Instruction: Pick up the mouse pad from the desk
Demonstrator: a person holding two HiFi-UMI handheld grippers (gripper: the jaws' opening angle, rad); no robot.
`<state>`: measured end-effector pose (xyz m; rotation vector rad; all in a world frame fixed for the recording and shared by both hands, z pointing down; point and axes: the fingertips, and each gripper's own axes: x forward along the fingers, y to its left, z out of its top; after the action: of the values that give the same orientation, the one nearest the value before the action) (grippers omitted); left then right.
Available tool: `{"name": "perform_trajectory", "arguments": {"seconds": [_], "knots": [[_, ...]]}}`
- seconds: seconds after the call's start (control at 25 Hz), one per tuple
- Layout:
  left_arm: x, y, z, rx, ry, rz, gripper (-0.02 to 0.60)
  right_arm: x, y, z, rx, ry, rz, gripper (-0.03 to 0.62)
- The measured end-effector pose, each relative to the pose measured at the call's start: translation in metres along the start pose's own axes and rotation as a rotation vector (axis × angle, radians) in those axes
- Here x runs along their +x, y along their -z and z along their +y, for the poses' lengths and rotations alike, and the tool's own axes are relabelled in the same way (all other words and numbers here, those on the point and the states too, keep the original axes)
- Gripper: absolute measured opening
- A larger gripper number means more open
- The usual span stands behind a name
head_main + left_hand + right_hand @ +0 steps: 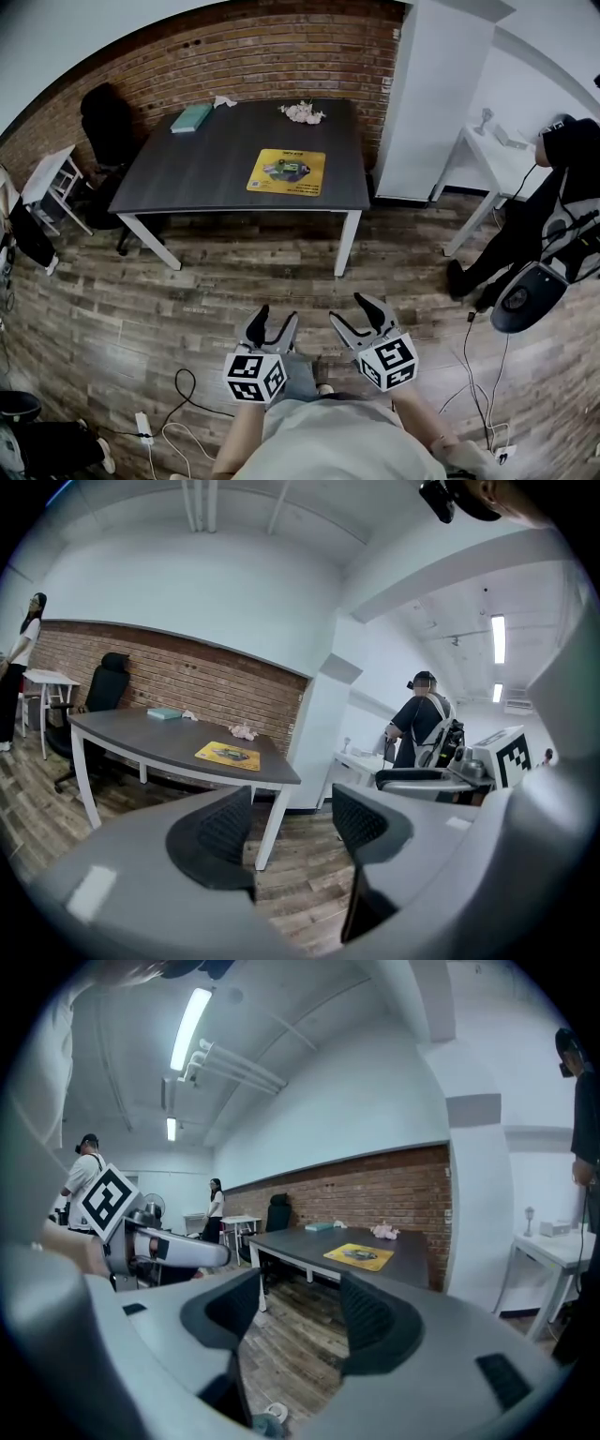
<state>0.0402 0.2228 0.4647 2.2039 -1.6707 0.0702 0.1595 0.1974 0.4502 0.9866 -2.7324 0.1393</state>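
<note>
A yellow mouse pad [287, 172] with a dark picture lies flat near the right front of the dark grey desk [187, 169]. It also shows far off as the mouse pad [228, 754] in the left gripper view and as the mouse pad [359, 1256] in the right gripper view. My left gripper [271, 328] and right gripper [360, 314] hang side by side over the wooden floor, well short of the desk. Both stand open with nothing between their jaws.
On the desk's far side lie a teal book [192, 117] and a pink soft toy [304, 113]. A black office chair [108, 127] stands at the desk's left, a small white table [52, 178] beyond it. A person in black [553, 202] stands at the right near a white desk [492, 159]. Cables [178, 412] trail on the floor.
</note>
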Motion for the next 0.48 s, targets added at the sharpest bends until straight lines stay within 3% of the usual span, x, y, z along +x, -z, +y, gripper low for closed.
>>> {"name": "perform_trajectory", "arguments": {"seconds": [0.2,0.48], "knots": [[0.022,-0.006,0.017,-0.01,0.0,-0.003,0.297,0.026,-0.002,-0.014,0.019,0.006,-0.004,0.344],[0.071,-0.03,0.055,-0.015,0.017,-0.002,0.311,0.084,-0.016,-0.045,0.03,0.009,-0.007,0.362]]}}
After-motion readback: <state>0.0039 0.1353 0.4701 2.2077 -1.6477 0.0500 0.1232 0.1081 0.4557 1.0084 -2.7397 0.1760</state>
